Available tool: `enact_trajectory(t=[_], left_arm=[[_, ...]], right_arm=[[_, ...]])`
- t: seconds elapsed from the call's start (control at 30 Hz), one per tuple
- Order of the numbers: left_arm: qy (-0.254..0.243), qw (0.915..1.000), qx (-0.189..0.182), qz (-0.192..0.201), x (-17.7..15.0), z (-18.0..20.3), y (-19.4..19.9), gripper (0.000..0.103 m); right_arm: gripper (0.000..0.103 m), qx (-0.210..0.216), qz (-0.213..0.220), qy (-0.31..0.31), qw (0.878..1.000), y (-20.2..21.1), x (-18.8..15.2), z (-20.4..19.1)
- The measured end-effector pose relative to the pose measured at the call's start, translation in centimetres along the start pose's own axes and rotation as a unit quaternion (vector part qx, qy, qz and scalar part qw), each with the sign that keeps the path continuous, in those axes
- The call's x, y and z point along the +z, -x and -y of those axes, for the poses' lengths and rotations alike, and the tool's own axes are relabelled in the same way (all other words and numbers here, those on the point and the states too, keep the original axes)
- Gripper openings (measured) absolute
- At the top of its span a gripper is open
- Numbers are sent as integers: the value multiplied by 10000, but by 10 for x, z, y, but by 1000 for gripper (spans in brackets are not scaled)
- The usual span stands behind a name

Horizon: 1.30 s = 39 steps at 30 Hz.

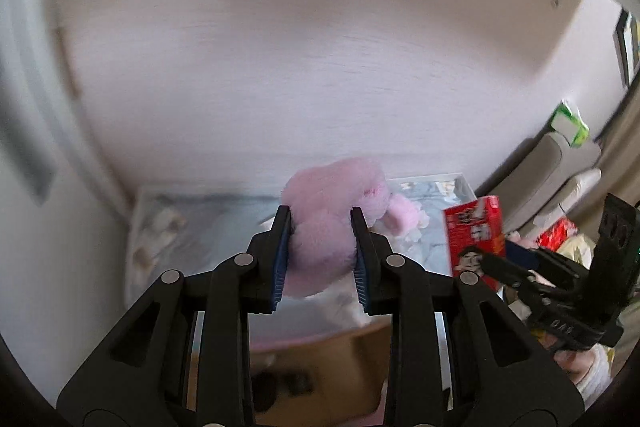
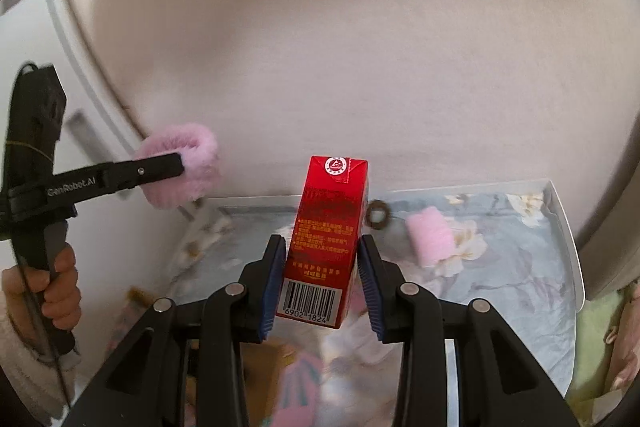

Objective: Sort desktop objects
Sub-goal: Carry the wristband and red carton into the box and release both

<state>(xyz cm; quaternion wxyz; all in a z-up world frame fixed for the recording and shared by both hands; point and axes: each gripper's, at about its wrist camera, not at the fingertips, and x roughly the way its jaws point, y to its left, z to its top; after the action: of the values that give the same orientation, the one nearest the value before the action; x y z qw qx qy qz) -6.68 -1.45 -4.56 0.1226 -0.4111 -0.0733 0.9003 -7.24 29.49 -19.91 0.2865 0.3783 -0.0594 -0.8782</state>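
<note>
We hold a pink plush ring [image 1: 320,227] clamped in the left gripper [image 1: 322,247] and a red carton [image 2: 326,239] pinched in the right gripper [image 2: 322,287], both above the floral-lined tray [image 2: 560,211]. Keeping both grips firm and the carton upright should carry each safely to its place.

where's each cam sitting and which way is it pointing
Left wrist: on the left gripper, looking down along its fingers at the pink plush they clamp, above a floral tray; the right gripper shows at right.
Right wrist: on the right gripper, looking down at its red carton; the left hand shows.
Shared: plush, carton, tray, pale wall.
</note>
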Motion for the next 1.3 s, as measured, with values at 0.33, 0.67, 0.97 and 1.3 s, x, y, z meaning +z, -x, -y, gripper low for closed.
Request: enact_trajectory(t=[0.33,0.67,0.97,1.3], left_arm=[[567,9941,730,-560,-83,-66,52,25],[629,9819,1064,-1438,-164,-86,0,25],[752,9783,998,-1652,-183,-81,-15,25],[545,9789,1018,-1686,-182,-72,-17,34]], right_arm=[[34,629,-702,623,9936,1,-44,-61],[34,647,-1678,942,9792,-61,-104,-77],[34,630,-2011,945,9730,-70,-118,-74],[34,590,-1996,1197,9707,-71,-118,-82]])
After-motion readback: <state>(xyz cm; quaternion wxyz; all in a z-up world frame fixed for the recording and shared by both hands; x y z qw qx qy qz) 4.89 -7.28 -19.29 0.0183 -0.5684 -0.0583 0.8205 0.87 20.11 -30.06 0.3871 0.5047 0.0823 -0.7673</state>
